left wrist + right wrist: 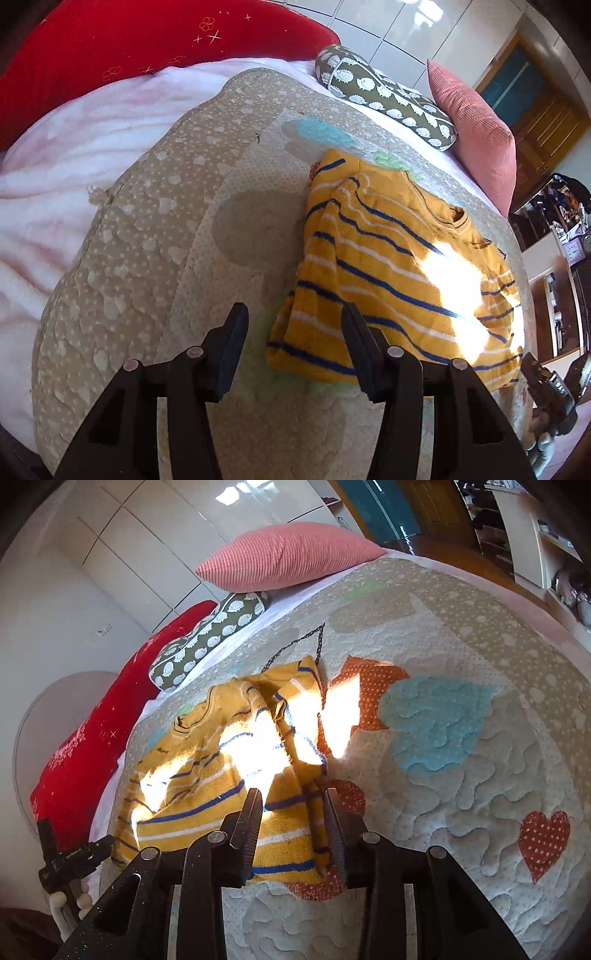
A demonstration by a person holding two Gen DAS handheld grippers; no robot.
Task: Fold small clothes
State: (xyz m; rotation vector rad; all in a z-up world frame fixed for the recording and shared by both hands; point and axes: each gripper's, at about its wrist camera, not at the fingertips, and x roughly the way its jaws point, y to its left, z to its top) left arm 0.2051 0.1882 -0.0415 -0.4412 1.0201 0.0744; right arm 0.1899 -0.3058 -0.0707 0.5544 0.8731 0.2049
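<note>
A small yellow sweater [388, 266] with blue and white stripes lies on the quilted bedspread [166, 221], its sleeves folded in over the body. My left gripper [295, 314] is open and empty, hovering above the sweater's lower left corner. In the right wrist view the sweater [221, 775] lies left of centre with a sun patch across it. My right gripper [293, 797] is open and empty just above the sweater's hem at its right side. The other gripper [70, 860] shows at the far left edge.
A pink ribbed cushion [288, 557], a green patterned pillow [207, 638] and a red cushion [107, 731] lie at the head of the bed. A pink blanket [55, 192] lies left of the quilt. Shelves [561, 266] and a door stand beyond the bed.
</note>
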